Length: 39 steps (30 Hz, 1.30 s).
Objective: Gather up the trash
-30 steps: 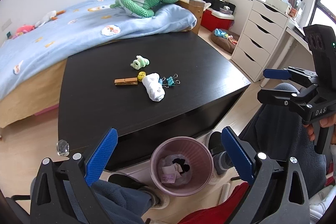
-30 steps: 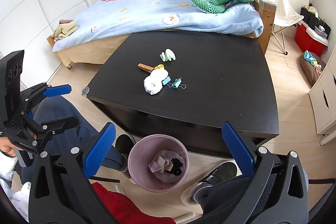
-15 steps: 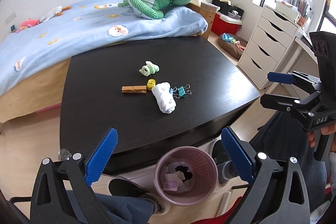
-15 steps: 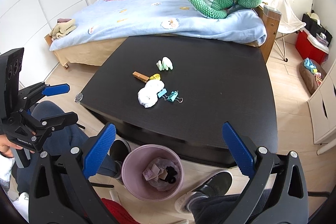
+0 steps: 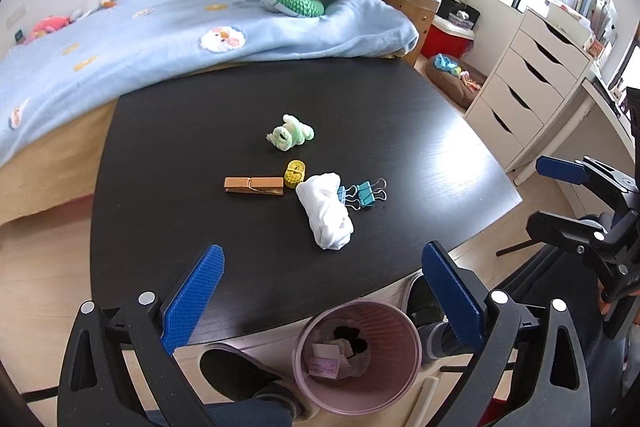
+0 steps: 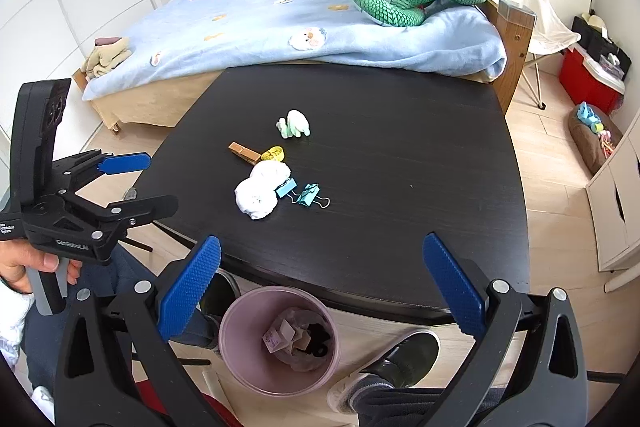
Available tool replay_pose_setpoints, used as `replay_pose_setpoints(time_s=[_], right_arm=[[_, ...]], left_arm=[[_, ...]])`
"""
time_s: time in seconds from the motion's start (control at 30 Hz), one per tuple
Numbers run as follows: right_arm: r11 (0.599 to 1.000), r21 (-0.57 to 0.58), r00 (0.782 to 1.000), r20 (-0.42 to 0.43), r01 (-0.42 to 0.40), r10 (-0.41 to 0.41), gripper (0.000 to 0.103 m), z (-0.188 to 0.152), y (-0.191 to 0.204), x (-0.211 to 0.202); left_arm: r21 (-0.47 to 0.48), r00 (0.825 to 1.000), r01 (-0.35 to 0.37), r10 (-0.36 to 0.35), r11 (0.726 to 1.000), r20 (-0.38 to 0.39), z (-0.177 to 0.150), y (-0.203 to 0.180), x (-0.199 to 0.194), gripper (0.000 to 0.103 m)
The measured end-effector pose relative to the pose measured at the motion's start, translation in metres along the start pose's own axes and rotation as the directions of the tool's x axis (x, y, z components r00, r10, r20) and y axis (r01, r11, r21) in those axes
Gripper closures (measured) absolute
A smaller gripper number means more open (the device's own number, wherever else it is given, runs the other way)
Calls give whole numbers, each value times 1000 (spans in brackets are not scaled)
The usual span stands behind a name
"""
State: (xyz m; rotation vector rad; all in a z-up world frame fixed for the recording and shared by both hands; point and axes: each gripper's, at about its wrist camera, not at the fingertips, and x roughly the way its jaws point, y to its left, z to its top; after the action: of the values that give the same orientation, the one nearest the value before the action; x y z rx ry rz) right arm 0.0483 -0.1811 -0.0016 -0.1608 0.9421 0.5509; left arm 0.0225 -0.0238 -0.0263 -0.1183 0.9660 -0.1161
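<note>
A crumpled white tissue (image 5: 326,211) lies on the black table (image 5: 160,195), also in the right wrist view (image 6: 262,193). A pink trash bin (image 5: 358,353) with paper scraps stands on the floor at the table's near edge, also in the right wrist view (image 6: 280,341). My left gripper (image 5: 322,283) is open and empty over the table's near edge. My right gripper (image 6: 320,279) is open and empty above the bin and table edge. Each gripper shows in the other's view, the right one (image 5: 560,191) and the left one (image 6: 132,183).
By the tissue lie a wooden clothespin (image 5: 254,185), a yellow clip (image 5: 295,173), teal binder clips (image 5: 362,193) and a small green plush (image 5: 290,137). A bed (image 5: 160,27) with a green dragon plush stands behind. White drawers (image 5: 528,87) stand right. Shoes (image 6: 394,359) flank the bin.
Both grippers have moved forward and up toward the table. The tissue and clips look nearer, and the bin sits lower in both views. Both stay open.
</note>
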Motion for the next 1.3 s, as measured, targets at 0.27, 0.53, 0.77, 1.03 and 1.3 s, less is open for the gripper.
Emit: replay_pose_setpoints(time_s=[0.27,0.53,0.77,1.03,1.3], right_arm=[[1000,12,1000,-19,2,-2,4,3,-6,11],[1000,20,999,-35,18,-17,4,-1,-12,15],[1000,21,999,-44,14,-13,4,-3,-13,20],[1000,15,999,-53,10,-9,4,-4,-11,25],[1000,10,998,-62,7,-6,4,-4,-8,30]], left_arm=[[-12,995,2,-3,1000,-95,16,7,48,8],[-36,988,4,-10,999,-154,15,13,83,8],[-45,987,31,-38,998,-153,15,12,92,11],[-44,986,61,-67,997,-153,14,9,96,42],[-40,986,54,-60,998,-154,11,11,98,77]])
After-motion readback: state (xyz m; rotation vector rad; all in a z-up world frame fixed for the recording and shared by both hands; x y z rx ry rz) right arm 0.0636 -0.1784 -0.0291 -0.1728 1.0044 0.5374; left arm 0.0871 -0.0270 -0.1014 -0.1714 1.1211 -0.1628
